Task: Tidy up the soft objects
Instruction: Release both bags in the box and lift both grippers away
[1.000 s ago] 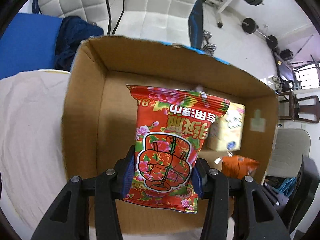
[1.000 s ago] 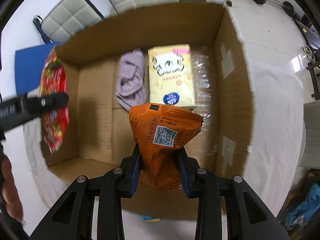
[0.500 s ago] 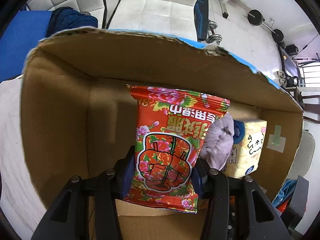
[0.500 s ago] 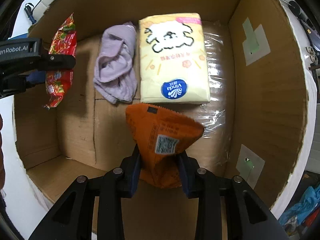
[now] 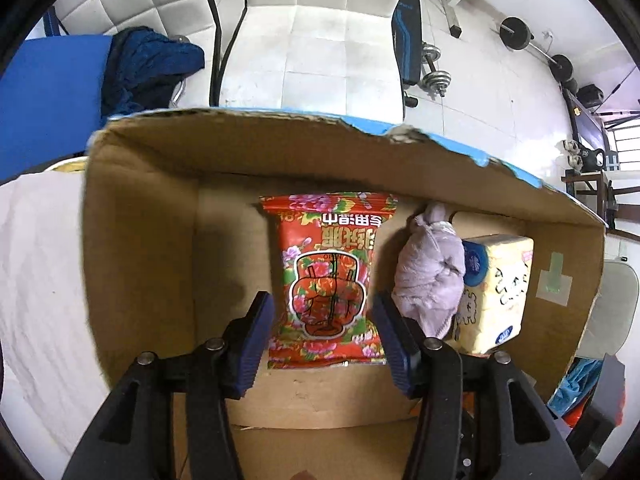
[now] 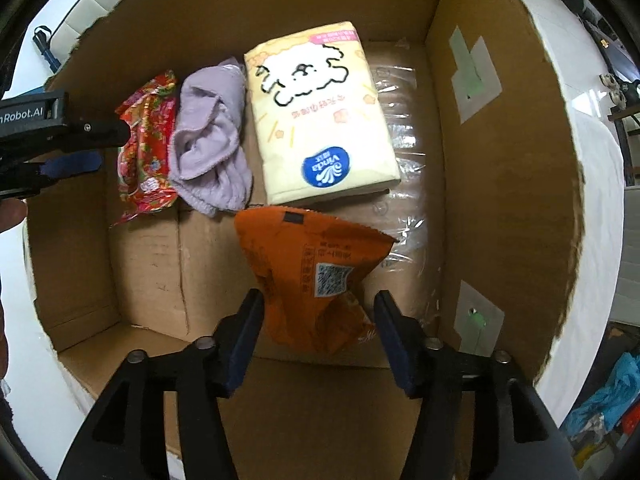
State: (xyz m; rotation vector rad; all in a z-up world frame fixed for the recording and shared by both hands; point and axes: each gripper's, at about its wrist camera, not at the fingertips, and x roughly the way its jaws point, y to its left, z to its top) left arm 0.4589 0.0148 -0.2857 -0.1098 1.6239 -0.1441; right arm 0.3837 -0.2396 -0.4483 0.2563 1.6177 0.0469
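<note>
A red flowered packet (image 5: 328,280) lies on the floor of the cardboard box (image 5: 140,240), free between the jaws of my open left gripper (image 5: 322,312). It also shows in the right wrist view (image 6: 146,152), with the left gripper (image 6: 80,140) beside it. An orange packet (image 6: 316,276) lies on the box floor between the jaws of my open right gripper (image 6: 318,312). A lilac cloth (image 6: 208,148) and a yellow tissue pack (image 6: 320,116) lie side by side at the back; both also show in the left wrist view, the cloth (image 5: 430,276) and the pack (image 5: 496,280).
The box (image 6: 500,160) stands on a white cloth-covered table (image 5: 40,280). Clear plastic film (image 6: 404,152) lies on the box floor under the tissue pack. White chairs (image 5: 328,40), a blue cushion (image 5: 48,92) and gym weights (image 5: 516,32) are behind the box.
Both grippers have opened and let go of their packets inside the box. The red packet now lies beside the lilac cloth, the orange one in front of the tissue pack.
</note>
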